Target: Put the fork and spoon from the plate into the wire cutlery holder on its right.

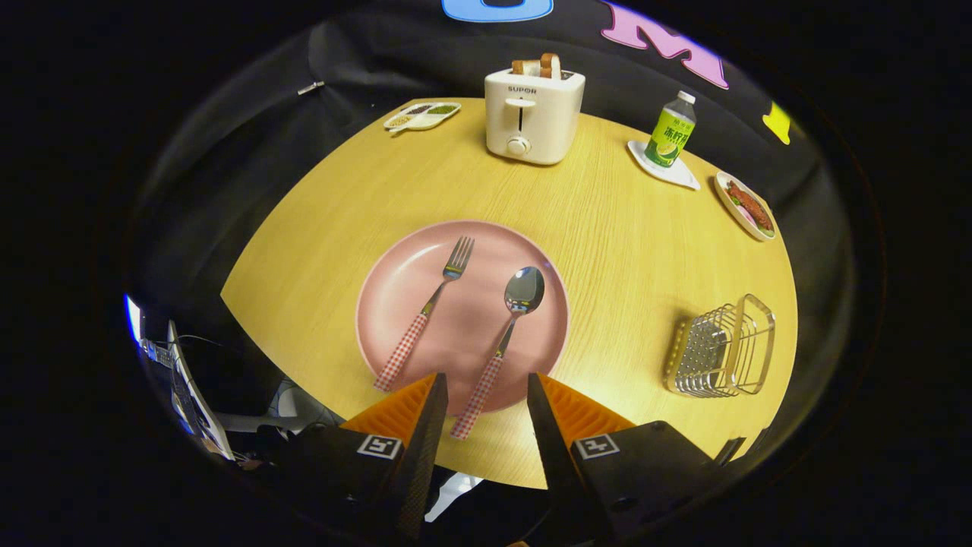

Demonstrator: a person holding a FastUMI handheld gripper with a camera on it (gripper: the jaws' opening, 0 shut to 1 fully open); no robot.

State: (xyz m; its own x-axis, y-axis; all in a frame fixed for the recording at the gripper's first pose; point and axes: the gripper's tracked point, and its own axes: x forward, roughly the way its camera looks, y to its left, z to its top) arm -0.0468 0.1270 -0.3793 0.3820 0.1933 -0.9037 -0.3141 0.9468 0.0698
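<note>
Our gripper hangs released over the spoon: light, stiff, slippery; we'd pinch its checked handle.

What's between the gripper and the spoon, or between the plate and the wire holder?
Nothing visible. The open gripper has the spoon handle lying between its fingers. Bare table separates the plate from the wire holder; the fork lies aside.

"SUPOR" on the white toaster's front; unreadable green label print on the bottle.
</note>
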